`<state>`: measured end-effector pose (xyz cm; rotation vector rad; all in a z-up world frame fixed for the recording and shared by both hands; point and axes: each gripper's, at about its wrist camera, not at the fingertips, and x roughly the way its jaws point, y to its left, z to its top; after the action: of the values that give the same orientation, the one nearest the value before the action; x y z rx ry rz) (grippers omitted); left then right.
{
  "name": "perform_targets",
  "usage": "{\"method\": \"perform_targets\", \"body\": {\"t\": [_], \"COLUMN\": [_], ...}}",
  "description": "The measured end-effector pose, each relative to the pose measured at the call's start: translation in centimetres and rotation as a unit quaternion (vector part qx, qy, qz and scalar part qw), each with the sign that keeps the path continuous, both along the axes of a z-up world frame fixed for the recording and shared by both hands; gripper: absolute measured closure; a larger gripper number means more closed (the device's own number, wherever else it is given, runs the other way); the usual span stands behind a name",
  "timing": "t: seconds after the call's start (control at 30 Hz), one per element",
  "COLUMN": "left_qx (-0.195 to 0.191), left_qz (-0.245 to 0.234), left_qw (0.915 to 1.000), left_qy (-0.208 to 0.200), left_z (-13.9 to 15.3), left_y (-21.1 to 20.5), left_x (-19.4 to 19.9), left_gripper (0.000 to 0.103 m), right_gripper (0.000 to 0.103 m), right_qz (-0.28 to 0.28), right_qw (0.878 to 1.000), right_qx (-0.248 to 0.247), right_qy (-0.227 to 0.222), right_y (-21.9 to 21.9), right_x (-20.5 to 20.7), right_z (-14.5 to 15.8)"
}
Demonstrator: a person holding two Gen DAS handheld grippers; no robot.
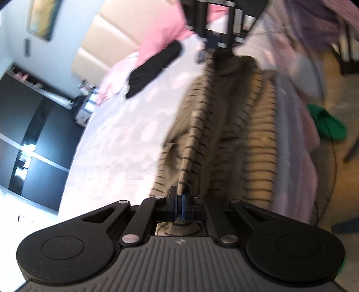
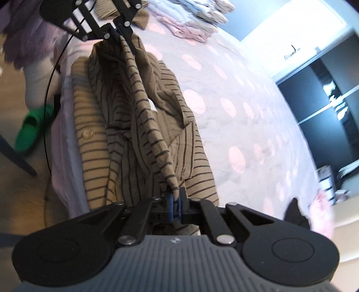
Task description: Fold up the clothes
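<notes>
A tan shirt with dark stripes [image 1: 224, 116] lies crumpled along the edge of the bed, with one edge pulled taut between both grippers. My left gripper [image 1: 179, 202] is shut on one end of that edge. At the top of the left wrist view, my right gripper [image 1: 212, 45] pinches the far end. In the right wrist view the same shirt [image 2: 134, 116] runs from my right gripper [image 2: 176, 202], shut on the fabric, up to the left gripper [image 2: 113, 31]. Part of the shirt hangs over the side of the bed.
The bedspread [image 2: 235, 89] is pale with pink dots. A black garment [image 1: 154, 67] and a pink pillow [image 1: 161, 33] lie near the headboard. A pile of clothes [image 2: 197, 20] sits at the far end. A green slipper [image 2: 31, 130] is on the floor beside the bed.
</notes>
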<state>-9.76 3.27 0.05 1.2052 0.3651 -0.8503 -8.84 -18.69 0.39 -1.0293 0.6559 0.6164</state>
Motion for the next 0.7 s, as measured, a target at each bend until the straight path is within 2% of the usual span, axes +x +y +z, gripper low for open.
{"method": "perform_targets", "body": {"t": [0.17, 0.37, 0.53, 0.6, 0.7], "left_qx": [0.059, 0.1, 0.09, 0.076, 0.049], "left_qz": [-0.045, -0.072, -0.064, -0.055, -0.051], "left_qw": [0.9971, 0.992, 0.9919, 0.9923, 0.9913], "left_qy": [0.017, 0.026, 0.062, 0.08, 0.111], "left_z": [-2.7, -5.3, -5.5, -5.0, -3.7], "left_y": [0.2, 0.5, 1.0, 0.8, 0.8], "left_x": [-2.2, -3.5, -2.9, -2.5, -2.5], "left_gripper": [0.101, 0.101, 0.1, 0.092, 0.08], "right_gripper": [0.099, 0.098, 0.094, 0.08, 0.07], "right_qz": [0.04, 0.058, 0.056, 0.061, 0.072], "right_qw": [0.998, 0.996, 0.996, 0.995, 0.994], "right_qx": [-0.046, -0.054, -0.039, -0.031, -0.007], "right_qy": [0.01, 0.041, 0.065, 0.075, 0.084], "right_y": [1.2, 1.6, 1.5, 1.5, 0.6], "right_x": [-2.1, -3.3, -3.4, -3.6, -4.3], "right_z": [-2.8, -5.2, -5.8, -5.5, -4.0]}}
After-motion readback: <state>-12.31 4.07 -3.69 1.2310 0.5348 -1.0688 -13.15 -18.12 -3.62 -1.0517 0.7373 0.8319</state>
